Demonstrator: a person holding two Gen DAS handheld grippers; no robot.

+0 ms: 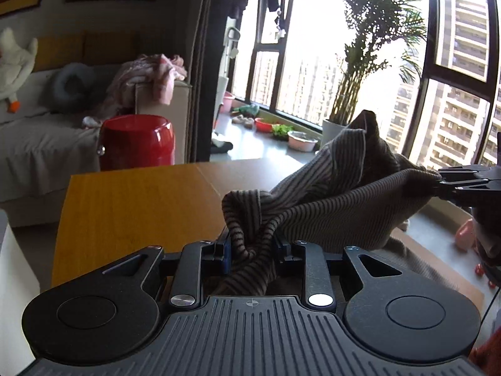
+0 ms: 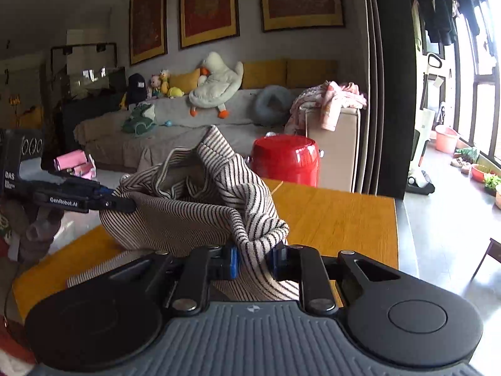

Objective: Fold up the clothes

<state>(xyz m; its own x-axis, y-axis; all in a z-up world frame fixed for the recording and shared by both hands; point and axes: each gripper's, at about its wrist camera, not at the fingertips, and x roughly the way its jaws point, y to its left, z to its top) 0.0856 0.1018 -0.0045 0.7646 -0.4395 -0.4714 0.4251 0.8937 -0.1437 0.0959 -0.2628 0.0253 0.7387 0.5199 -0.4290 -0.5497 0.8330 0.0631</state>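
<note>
A striped knit garment (image 1: 332, 206), dark and pale in thin lines, hangs bunched between my two grippers above a yellow wooden table (image 1: 131, 206). My left gripper (image 1: 252, 247) is shut on one bunched edge of it. In the left wrist view my right gripper (image 1: 438, 183) pinches the cloth's far right corner. In the right wrist view the striped garment (image 2: 200, 200) rises in a loose peak, with my right gripper (image 2: 253, 257) shut on a fold of it. My left gripper (image 2: 131, 204) grips the cloth's left edge there. The garment's lower part trails onto the table (image 2: 338, 216).
A red round stool (image 2: 286, 158) stands just beyond the table's far edge. Behind it is a grey sofa (image 2: 188, 131) with plush toys and a pile of pink clothes (image 2: 328, 100). Windows, a potted palm (image 1: 360, 62) and bowls on the floor lie beyond the table in the left wrist view.
</note>
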